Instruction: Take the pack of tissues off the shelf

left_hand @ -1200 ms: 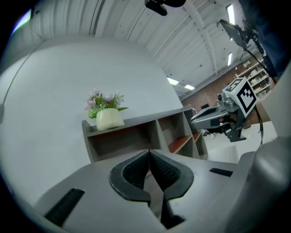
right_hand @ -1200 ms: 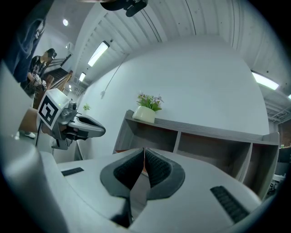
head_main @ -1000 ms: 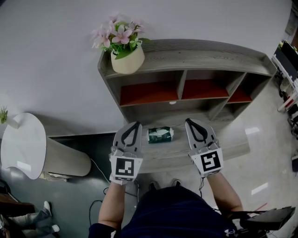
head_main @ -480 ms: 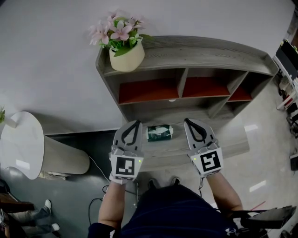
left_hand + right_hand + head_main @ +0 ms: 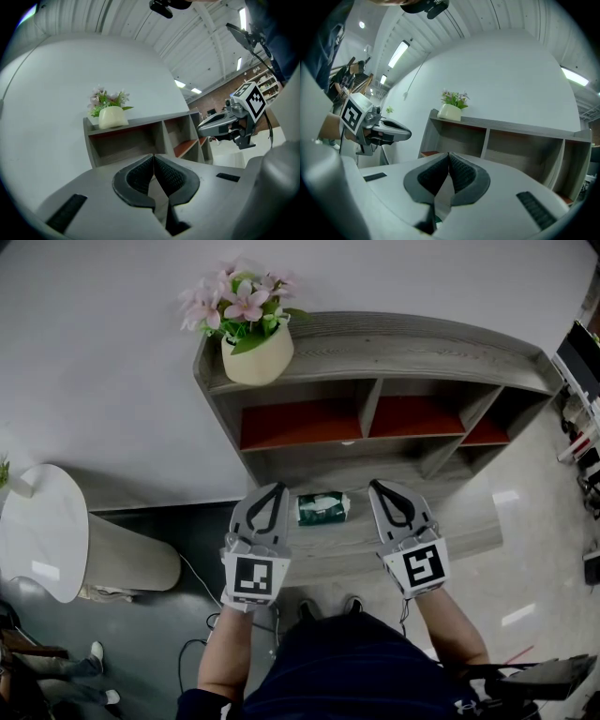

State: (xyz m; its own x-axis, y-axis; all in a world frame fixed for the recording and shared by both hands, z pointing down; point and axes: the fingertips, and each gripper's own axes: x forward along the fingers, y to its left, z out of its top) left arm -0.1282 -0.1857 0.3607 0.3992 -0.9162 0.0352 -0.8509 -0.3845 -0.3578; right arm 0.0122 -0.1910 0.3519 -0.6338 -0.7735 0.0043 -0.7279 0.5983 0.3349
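Tissue pack (image 5: 323, 508) lay untouched on the lowest ledge of the shelf (image 5: 422, 341), between my left gripper (image 5: 277, 489) and right gripper (image 5: 376, 486), whose empty jaws stayed pressed together; nothing had shifted in the last second, so I judged the pickup unstarted.

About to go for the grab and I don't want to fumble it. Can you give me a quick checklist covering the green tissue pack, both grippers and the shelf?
1. Green plastic tissue pack located: ok, it lies on the low ledge of the grey wooden shelf, between the grippers.
2. Left gripper open for a grasp: not ok, jaws together with nothing in them.
3. Right gripper open for a grasp: not ok, jaws together with nothing in them.
4. Pack apart from both grippers: ok.
5. Cream flower pot out of the way: ok, it stands on the top board.
6. Pack fits between open jaws: cannot tell.
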